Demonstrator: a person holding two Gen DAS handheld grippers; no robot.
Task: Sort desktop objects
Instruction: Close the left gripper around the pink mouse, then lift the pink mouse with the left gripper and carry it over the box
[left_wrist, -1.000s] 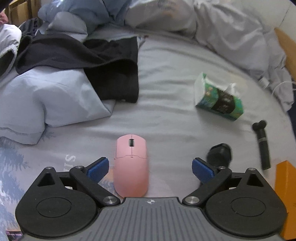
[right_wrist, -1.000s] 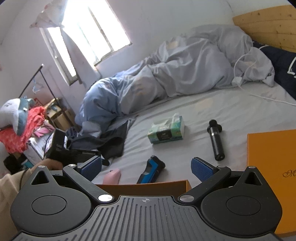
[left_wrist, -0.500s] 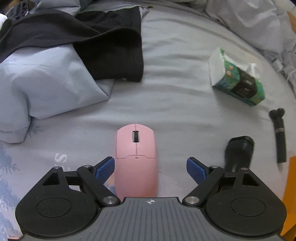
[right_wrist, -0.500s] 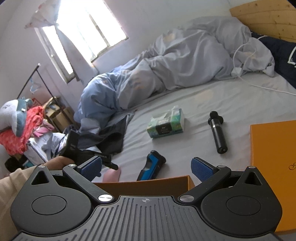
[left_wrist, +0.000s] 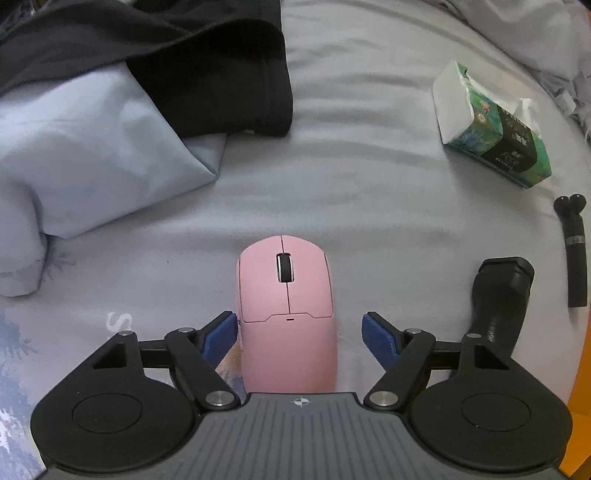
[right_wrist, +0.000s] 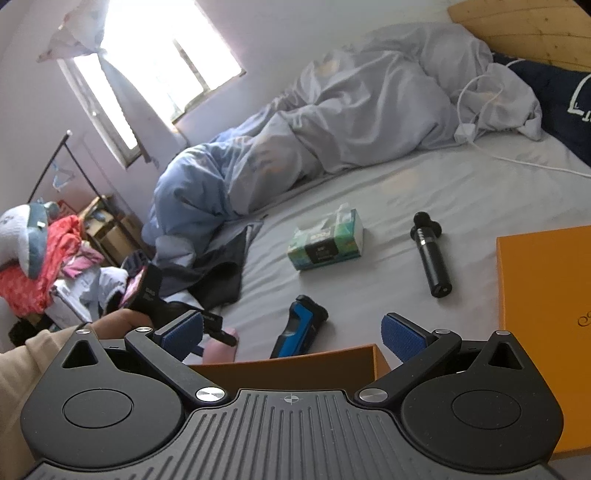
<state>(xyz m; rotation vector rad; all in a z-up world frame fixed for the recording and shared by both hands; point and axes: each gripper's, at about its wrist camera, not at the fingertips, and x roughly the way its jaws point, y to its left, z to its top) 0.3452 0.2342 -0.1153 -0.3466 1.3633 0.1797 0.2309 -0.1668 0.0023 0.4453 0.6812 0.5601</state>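
A pink computer mouse (left_wrist: 286, 306) lies on the grey bed sheet, its rear half between the blue pads of my left gripper (left_wrist: 299, 336). The left pad touches its side; the right pad stands a little apart, so the gripper is open around it. The mouse also shows in the right wrist view (right_wrist: 220, 350), partly hidden. My right gripper (right_wrist: 291, 332) is open and empty, held above the rim of an orange box (right_wrist: 295, 367). A blue-black shaver (right_wrist: 299, 330), a black stick-shaped device (right_wrist: 430, 254) and a tissue pack (right_wrist: 327, 240) lie on the sheet.
The shaver (left_wrist: 498, 299), black stick device (left_wrist: 574, 254) and tissue pack (left_wrist: 491, 125) lie right of the mouse. A black garment (left_wrist: 207, 66) and a blue pillow (left_wrist: 92, 155) lie at the left. An orange lid (right_wrist: 546, 314) is at the right. A rumpled duvet (right_wrist: 369, 114) lies behind.
My left gripper has moved forward and down over the pink mouse, so its pads now flank the mouse's rear. The right gripper has stayed nearly still.
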